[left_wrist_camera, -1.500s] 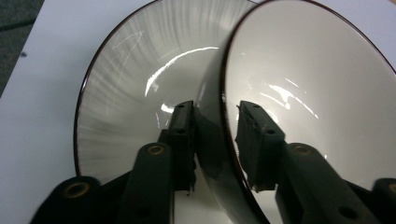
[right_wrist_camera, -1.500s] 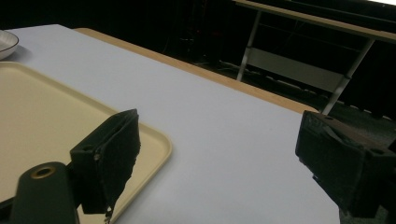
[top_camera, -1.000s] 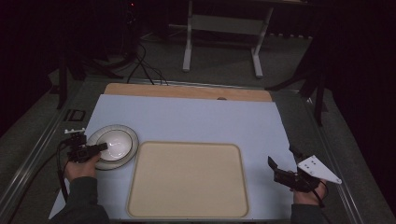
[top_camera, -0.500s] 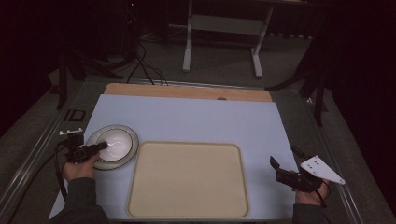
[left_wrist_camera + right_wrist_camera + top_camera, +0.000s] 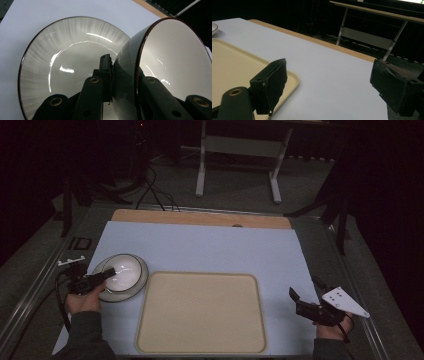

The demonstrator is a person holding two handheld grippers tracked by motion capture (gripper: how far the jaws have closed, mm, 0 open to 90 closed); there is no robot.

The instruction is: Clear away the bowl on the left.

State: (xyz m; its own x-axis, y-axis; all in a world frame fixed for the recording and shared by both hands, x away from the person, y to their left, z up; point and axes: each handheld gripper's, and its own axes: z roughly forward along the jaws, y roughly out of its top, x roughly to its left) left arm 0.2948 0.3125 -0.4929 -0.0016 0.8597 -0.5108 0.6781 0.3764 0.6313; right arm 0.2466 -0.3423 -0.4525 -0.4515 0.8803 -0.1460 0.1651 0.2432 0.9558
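A white bowl with a dark rim (image 5: 123, 268) (image 5: 175, 62) hangs tilted over a grey streaked plate (image 5: 137, 282) (image 5: 62, 57) at the table's left. My left gripper (image 5: 104, 276) (image 5: 125, 72) is shut on the bowl's wall, one jaw outside and one inside the rim. The bowl's held side stands raised off the plate. At the table's right front my right gripper (image 5: 304, 296) (image 5: 329, 75) is held open over the pale mat, nothing between its jaws.
A large beige tray (image 5: 200, 315) (image 5: 237, 65) lies empty at the front middle, between both hands. A wooden strip (image 5: 200, 217) runs along the table's far edge. A small white piece (image 5: 71, 261) sits off the mat's left side.
The bowl has come up and tilted off the plate in my left gripper. The right gripper has stayed where it was.
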